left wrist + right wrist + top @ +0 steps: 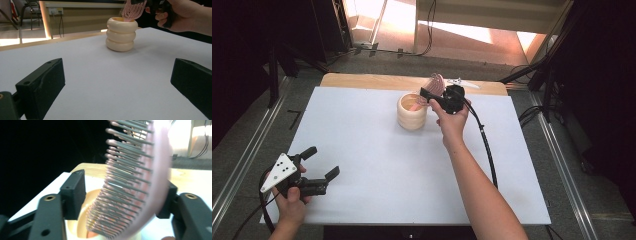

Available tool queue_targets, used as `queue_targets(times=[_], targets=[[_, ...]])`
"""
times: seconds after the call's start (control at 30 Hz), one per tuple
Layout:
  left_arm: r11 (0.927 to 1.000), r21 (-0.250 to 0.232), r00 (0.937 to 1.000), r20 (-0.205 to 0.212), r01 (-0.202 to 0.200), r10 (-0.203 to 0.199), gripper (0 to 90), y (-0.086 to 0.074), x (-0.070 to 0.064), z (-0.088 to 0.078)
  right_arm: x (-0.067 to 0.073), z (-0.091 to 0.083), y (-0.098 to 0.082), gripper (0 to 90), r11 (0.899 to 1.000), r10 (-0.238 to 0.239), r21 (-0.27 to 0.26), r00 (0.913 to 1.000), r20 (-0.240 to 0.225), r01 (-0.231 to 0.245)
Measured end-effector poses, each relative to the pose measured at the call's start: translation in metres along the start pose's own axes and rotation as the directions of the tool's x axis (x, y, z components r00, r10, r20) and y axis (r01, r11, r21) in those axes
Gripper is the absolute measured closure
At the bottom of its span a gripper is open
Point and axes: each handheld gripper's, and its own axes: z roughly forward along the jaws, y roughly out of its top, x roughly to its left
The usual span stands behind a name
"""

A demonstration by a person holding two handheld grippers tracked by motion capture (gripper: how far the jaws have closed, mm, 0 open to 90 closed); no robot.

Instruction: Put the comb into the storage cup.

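in the high view, a cream ribbed cup point(412, 112) stands on the white table point(377, 165), toward its far edge, and it serves here as the landmark. a pink hairbrush point(435, 85) stands tilted just above and to the right of the cup's rim, its lower end down in the cup's mouth. the right gripper point(428, 98) hangs right beside the cup at the rim, held by a hand that comes in from the near right, with its cable trailing back along the forearm. the left gripper point(323, 162) sits well apart from the cup, toward the table's near left corner, its fingers spread wide with nothing between them, a grey three-cornered plate on top. a small white thing point(460, 82) lies on the bare wooden strip beyond the cup. in the left gripper view, the cup point(121, 34) stands straight ahead on the table point(105, 82), seen between the two parted black fingers point(42, 85), which hold nothing. the hairbrush point(133, 9) hangs bristles-down over the cup's mouth, with the hand on the right gripper just to the right of it. in the right gripper view, the hairbrush point(135, 182) passes between the fingers point(73, 192), bristles facing the left one, its lower end over the cup point(82, 225). the left finger stands clear of the bristles, so the grip is released; whether the right finger touches the brush's back i cannot tell.
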Motion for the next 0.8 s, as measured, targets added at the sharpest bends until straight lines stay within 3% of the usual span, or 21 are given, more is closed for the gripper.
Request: queue_targets(times=[0.1, 0.2, 0.33, 0.43, 0.63, 0.8], targets=[[1.0, 0.0, 1.0, 0.0, -0.001, 0.001, 0.0, 0.0, 0.0, 0.0, -0.003, -0.005, -0.001, 18.4, 1.0, 0.023, 0.011, 0.9997, 0.013, -0.023], [1.0, -0.002, 1.0, -0.001, -0.002, 0.002, 0.0, 0.0, 0.0, 0.0, -0.008, -0.01, -0.003, 11.4, 1.0, 0.016, 0.016, 0.9998, -0.01, -0.016], [1.0, 0.0, 1.0, -0.001, -0.001, 0.001, 0.0, 0.0, 0.0, 0.0, -0.011, -0.019, -0.006, 8.6, 1.0, -0.025, 0.018, 0.9993, -0.028, 0.025], [1.0, -0.001, 1.0, 0.0, 0.001, -0.001, 0.0, 0.0, 0.0, 0.0, -0.011, -0.025, -0.006, 0.0, 0.998, -0.065, 0.022, 0.9976, -0.023, 0.066], [1.0, 0.003, 1.0, -0.001, 0.003, -0.003, 0.0, 0.0, -0.001, 0.001, -0.007, -0.038, -0.008, 0.0, 0.993, -0.12, 0.018, 0.9923, -0.03, 0.121], [1.0, 0.0, 1.0, -0.001, 0.004, -0.004, 0.0, 0.0, -0.001, 0.001, -0.007, -0.048, -0.01, 0.0, 0.991, -0.136, -0.001, 0.9899, -0.04, 0.136]])
